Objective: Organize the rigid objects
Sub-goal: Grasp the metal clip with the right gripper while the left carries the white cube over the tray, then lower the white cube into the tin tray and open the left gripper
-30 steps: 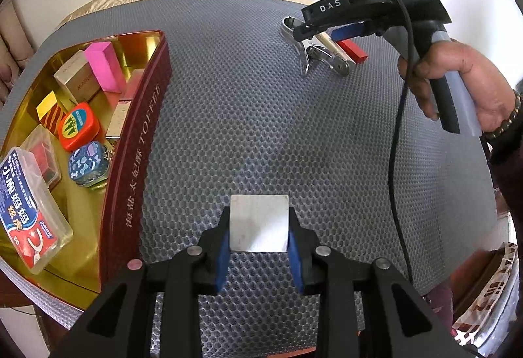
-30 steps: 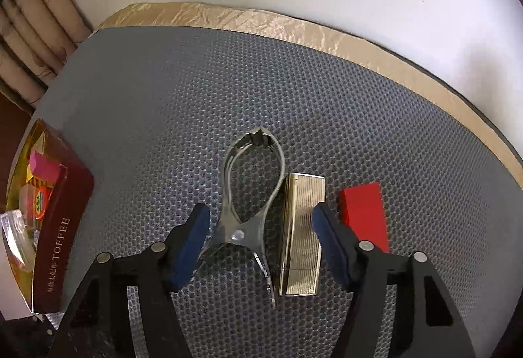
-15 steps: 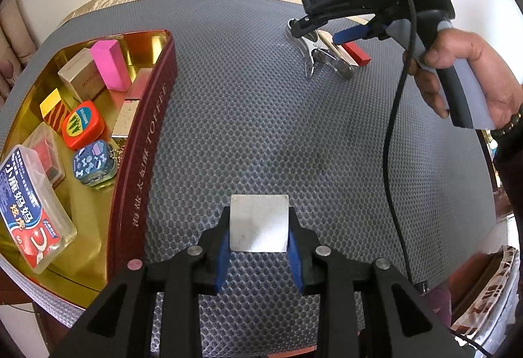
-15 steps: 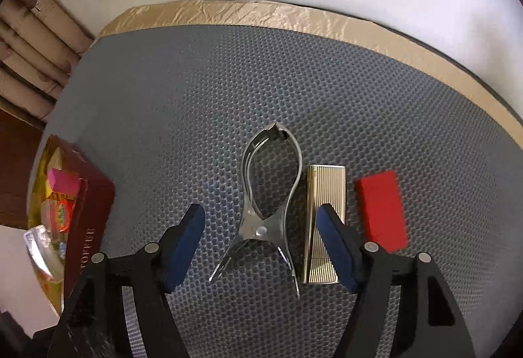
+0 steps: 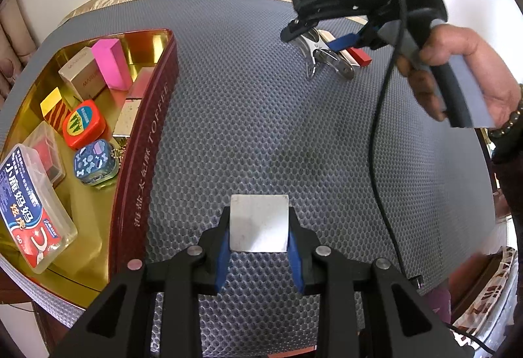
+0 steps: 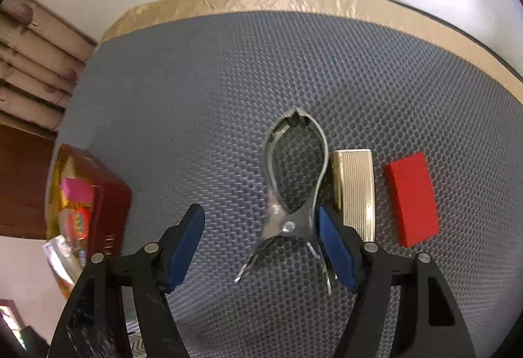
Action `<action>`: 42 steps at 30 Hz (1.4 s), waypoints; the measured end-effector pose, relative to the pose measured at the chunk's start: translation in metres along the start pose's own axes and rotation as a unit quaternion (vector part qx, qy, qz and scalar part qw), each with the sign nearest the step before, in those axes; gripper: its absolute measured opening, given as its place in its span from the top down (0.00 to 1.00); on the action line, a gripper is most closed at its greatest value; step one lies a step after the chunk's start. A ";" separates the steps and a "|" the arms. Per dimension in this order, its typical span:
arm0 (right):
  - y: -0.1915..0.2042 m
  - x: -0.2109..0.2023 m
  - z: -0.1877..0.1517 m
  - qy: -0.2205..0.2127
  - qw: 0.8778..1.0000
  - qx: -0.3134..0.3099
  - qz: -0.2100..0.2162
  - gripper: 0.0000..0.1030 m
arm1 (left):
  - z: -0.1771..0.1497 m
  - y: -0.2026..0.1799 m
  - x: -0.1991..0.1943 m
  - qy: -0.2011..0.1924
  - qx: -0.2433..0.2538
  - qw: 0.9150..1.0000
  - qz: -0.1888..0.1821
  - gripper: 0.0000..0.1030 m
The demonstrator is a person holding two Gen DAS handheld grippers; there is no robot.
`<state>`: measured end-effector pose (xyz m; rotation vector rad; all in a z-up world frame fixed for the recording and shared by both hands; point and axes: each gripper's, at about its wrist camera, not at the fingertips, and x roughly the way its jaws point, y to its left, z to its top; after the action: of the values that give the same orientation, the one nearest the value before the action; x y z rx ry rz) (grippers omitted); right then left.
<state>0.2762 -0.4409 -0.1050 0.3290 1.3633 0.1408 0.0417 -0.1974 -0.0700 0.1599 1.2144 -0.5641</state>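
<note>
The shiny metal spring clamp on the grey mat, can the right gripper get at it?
Probably yes: the open right gripper already straddles the metal spring clamp. Its right pad sits close to the ribbed gold case.

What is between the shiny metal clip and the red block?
The ribbed gold case lies between the clip and the red block, all on the grey mat. The right wrist view shows it best.

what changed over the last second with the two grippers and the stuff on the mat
The open right gripper shifted left: a second ago it framed the metal clamp and gold ribbed case, now only the clamp. The left gripper stays shut on the silver plate. The red block is unmoved.
</note>
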 end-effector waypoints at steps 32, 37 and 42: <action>0.028 -0.043 -0.064 -0.083 0.996 -0.040 0.004 0.70 | 0.000 0.020 -0.053 -0.047 -0.029 0.998 0.005 0.71; 0.033 -0.058 -0.091 -0.099 0.994 -0.025 0.044 0.70 | 0.010 0.062 -0.094 -0.076 -0.046 0.995 0.039 0.71; 0.045 -0.063 -0.093 -0.104 0.992 -0.019 0.067 0.70 | 0.037 0.102 -0.111 -0.090 -0.043 0.991 0.093 0.71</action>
<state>0.1766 -0.4029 -0.0476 0.3911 1.1302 0.2370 0.0970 -0.0893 0.0272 0.1445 1.0335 -0.3544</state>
